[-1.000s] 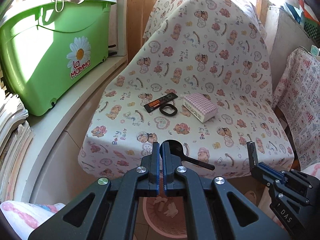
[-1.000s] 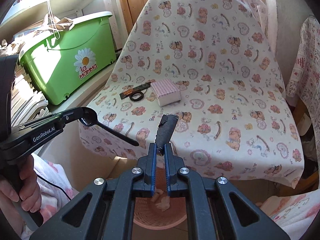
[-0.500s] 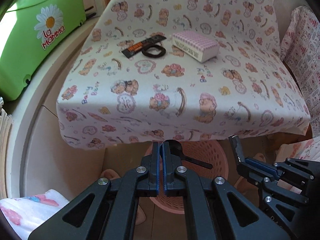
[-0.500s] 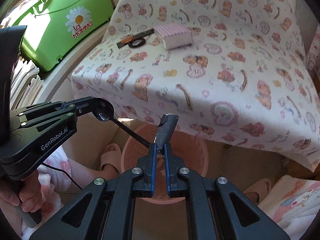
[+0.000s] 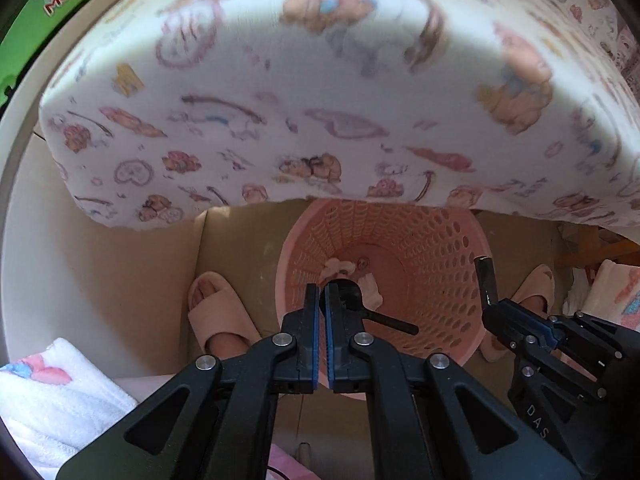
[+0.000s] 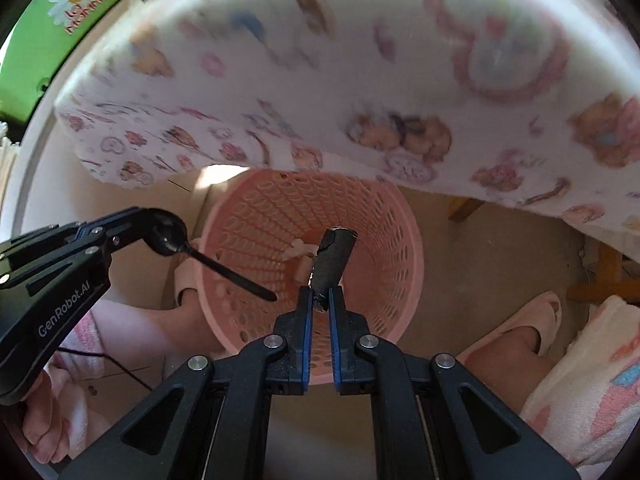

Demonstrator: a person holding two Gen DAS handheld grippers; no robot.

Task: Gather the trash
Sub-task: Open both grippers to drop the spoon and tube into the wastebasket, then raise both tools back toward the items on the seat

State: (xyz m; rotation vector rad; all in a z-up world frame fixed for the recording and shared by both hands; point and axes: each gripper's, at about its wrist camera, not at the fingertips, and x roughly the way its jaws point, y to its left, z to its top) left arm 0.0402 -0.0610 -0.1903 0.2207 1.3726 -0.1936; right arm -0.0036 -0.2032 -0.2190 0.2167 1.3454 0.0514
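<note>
1. hovering both grippers over the pink basket (image 6: 404,240) on the floor, under the front edge of the printed seat cover (image 5: 320,80).
2. left gripper (image 5: 321,300): clenched on the bowl of a black plastic spoon (image 6: 172,236), handle sticking out sideways over the basket mouth.
3. right gripper (image 6: 317,300): clamped on the lower end of a dark crumpled wrapper (image 6: 334,258), standing up beyond the fingertips, above the basket interior.
4. pale scraps (image 5: 344,270) already lying on the basket bottom.
5. pointing both tools steeply downward, side by side; slippered foot (image 5: 218,312) just beside the basket, left of it in the left wrist view.
6. judging the step as the drop: centring each item inside the rim before letting go, watching the spoon handle, long enough to catch the rim and tip out.
7. releasing fully and cleanly, wrapper possibly clinging to a pad.
</note>
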